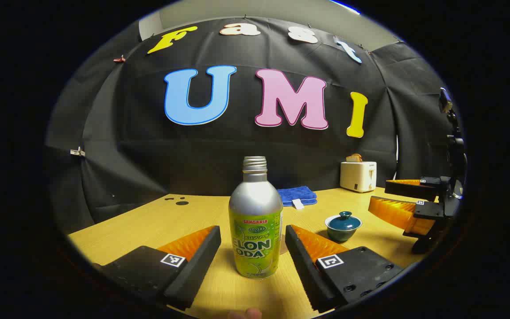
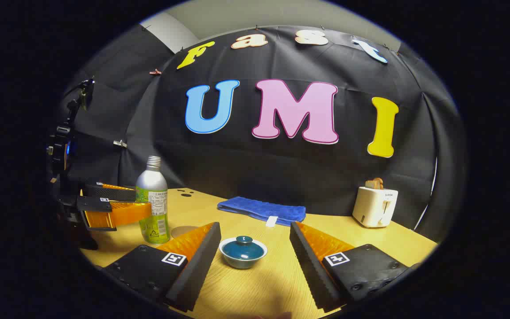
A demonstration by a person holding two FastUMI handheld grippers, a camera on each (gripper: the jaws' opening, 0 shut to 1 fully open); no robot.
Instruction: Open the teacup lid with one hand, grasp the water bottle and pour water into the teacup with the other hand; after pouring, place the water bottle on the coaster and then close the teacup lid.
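Standing between spread fingers (image 1: 202, 254), water bottle (image 1: 255, 221), seemingly untouched

Lidded teacup framed between the parted fingers of the right hand-held gripper (image 2: 255, 248).
The teacup (image 2: 243, 252) is seen on the wooden surface (image 2: 370, 248), lid (image 2: 243, 245) on; the water bottle (image 2: 152, 201) stands upright at left, between the left hand-held gripper (image 2: 117, 204)'s spread fingers.

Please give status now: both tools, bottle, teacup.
Left tool open around bottle, not touching. Right tool open before lidded teacup. Nothing blocking.
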